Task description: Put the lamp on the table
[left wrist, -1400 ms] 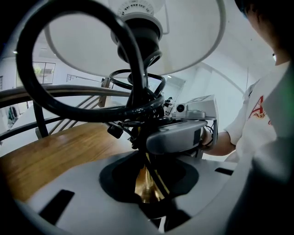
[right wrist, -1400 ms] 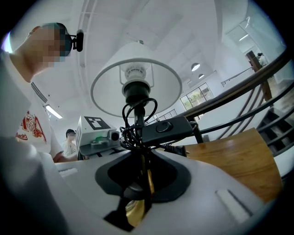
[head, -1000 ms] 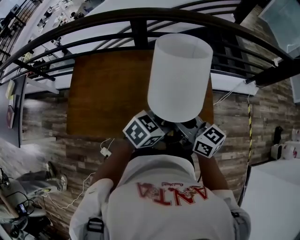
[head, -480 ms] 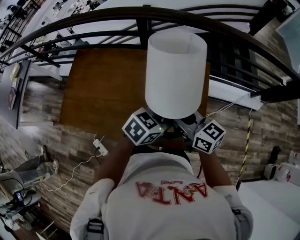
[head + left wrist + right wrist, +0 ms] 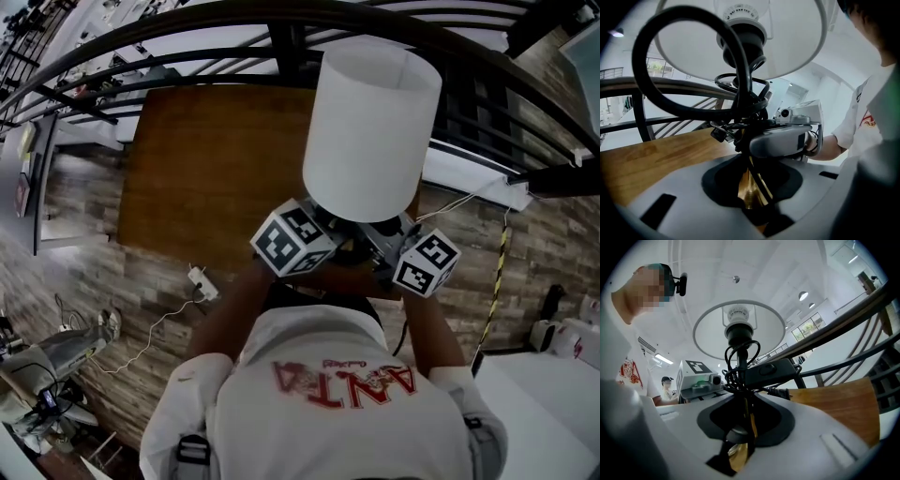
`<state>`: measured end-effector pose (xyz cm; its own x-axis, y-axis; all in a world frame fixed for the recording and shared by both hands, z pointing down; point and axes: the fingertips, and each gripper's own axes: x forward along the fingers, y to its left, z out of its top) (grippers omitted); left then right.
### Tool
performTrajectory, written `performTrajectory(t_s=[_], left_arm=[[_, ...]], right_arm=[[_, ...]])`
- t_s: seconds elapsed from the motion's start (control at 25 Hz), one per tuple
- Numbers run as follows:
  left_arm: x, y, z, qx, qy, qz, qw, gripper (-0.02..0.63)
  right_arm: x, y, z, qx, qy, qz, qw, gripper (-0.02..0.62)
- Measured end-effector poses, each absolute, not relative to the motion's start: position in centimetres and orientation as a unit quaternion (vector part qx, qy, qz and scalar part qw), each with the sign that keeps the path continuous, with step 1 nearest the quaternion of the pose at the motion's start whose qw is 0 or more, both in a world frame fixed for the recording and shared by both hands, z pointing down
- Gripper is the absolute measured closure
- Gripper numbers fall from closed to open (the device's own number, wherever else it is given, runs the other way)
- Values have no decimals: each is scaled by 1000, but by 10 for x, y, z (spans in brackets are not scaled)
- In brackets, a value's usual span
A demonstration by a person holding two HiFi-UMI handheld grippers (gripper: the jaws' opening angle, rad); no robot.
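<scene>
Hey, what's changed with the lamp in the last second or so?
The lamp has been carried a little forward, farther over the table. Nothing was taken hold of or let go: the left tongs and the right tongs stay clamped on its stem, and it stays upright.

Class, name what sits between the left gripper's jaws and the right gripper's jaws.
The lamp: its gold stem, wound with black cord. Left gripper and right gripper both clamp it, as each gripper view shows.
</scene>
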<state>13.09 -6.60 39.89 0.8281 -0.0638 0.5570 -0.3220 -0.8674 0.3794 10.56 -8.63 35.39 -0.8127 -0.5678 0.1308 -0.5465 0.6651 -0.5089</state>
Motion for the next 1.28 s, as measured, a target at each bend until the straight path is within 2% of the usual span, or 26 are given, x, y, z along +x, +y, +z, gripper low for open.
performTrajectory(t_s=[0.36,0.64,1.28], left_arm=[[127,-114,427,929,-92,277,226,495],[112,-152,448,932,-92,270,225,499],[120,-231,521,928,-117,272,224,502]], right_arm=[[103,-134,382,-329,906,-266,10,509],[91,-172,404,-322,908,-266,33,509],[101,-247,478,-344,906,-248,-11,511]])
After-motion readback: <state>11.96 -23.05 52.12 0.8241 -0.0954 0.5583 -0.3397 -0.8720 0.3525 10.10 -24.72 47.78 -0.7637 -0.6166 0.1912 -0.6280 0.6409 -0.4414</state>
